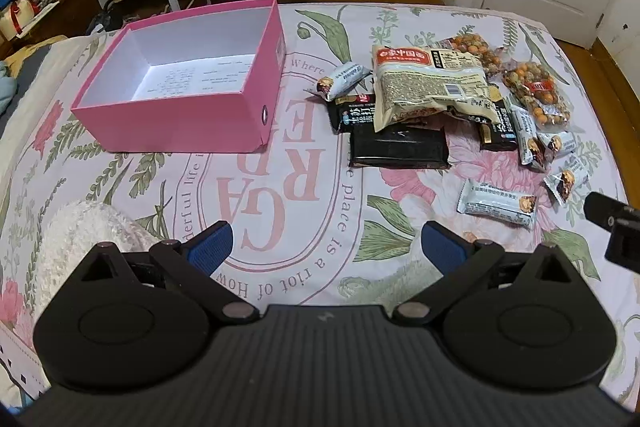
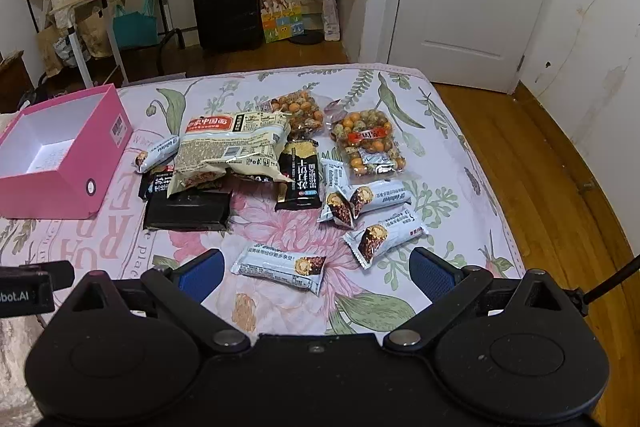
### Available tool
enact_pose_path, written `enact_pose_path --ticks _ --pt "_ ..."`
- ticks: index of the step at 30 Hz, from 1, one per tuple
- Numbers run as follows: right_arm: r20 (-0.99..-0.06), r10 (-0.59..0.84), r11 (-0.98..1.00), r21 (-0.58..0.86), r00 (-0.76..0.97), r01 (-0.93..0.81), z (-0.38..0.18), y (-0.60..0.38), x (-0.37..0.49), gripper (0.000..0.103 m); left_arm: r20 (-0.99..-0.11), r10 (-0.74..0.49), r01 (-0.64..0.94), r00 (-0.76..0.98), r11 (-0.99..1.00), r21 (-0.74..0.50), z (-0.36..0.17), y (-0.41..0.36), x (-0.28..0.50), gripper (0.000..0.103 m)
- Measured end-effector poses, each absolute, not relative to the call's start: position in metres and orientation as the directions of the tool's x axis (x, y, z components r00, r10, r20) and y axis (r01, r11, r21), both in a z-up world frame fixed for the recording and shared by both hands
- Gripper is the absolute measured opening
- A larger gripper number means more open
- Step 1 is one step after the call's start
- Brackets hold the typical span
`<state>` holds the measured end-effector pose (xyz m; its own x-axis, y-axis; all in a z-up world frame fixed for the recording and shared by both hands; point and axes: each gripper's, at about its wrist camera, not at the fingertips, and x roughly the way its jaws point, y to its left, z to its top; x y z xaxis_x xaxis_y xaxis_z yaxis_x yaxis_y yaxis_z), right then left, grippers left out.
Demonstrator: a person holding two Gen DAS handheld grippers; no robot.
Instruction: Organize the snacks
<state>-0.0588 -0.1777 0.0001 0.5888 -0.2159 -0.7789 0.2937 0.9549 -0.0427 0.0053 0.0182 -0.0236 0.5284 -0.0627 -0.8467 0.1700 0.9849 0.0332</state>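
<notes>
Pink cardboard box sits empty on the floral bed sheet, and every snack lies in a loose pile beside it, so sorting seems unstarted; left gripper and right gripper hover, jaws apart, holding nothing

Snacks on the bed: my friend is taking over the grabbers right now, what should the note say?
Left hand-held gripper: open, holding nothing, hovering over the bedsheet.
Right hand-held gripper: open, holding nothing, just above the nearest white snack bar.
Pink box: on the left of the bed, no snacks inside.
Snacks: all still piled to the right of the box, including the big noodle bag, two clear bags of coated nuts, dark packets and several white bars.
Done: nothing packed yet.
Left: move every snack into the box.
</notes>
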Motion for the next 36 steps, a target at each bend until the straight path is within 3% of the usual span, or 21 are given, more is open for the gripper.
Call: enact_pose_path --ticks 36 --pt "-0.735 -0.193 0.970 -0.045 0.650 0.237 0.005 -0.184 -0.065 0.100 -0.823 -0.110 0.203 0.557 0.979 0.007 -0.021 0.015 0.010 0.102"
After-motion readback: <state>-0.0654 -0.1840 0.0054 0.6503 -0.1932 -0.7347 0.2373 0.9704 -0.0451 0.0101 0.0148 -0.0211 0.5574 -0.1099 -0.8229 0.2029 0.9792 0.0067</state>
